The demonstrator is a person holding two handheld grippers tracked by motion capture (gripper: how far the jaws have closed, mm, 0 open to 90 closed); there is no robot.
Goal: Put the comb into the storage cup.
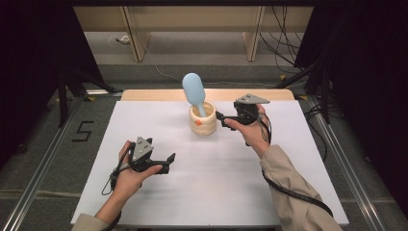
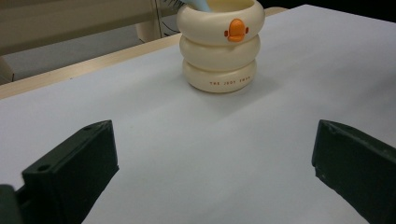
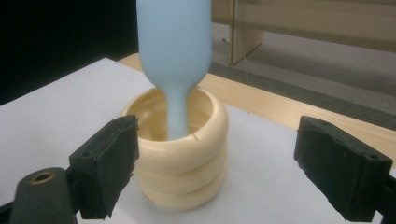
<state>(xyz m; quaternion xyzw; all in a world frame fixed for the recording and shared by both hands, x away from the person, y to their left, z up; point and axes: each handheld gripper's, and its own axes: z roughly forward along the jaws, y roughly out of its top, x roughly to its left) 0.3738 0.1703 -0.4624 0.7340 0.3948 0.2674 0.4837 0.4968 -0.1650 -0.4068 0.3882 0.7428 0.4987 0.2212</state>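
Our right gripper [image 3: 215, 163], jaws spread and empty, frames the cream holder [image 3: 182, 154] at centre; blue brush [image 3: 173, 51] stands inside.

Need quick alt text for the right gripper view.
A light blue hairbrush stands handle-down in a cream ringed cup on the white table. The right gripper is open, black jaws either side of the cup, not touching.

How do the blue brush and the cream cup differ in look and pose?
The blue brush is tall and slim with a paddle-shaped head; the cream cup is squat, made of three stacked rings. The brush leans, handle down inside the cup; the cup stands upright on the white table. The brush is plain; the cup carries an orange beak-like knob. Both are smooth pastel pieces.
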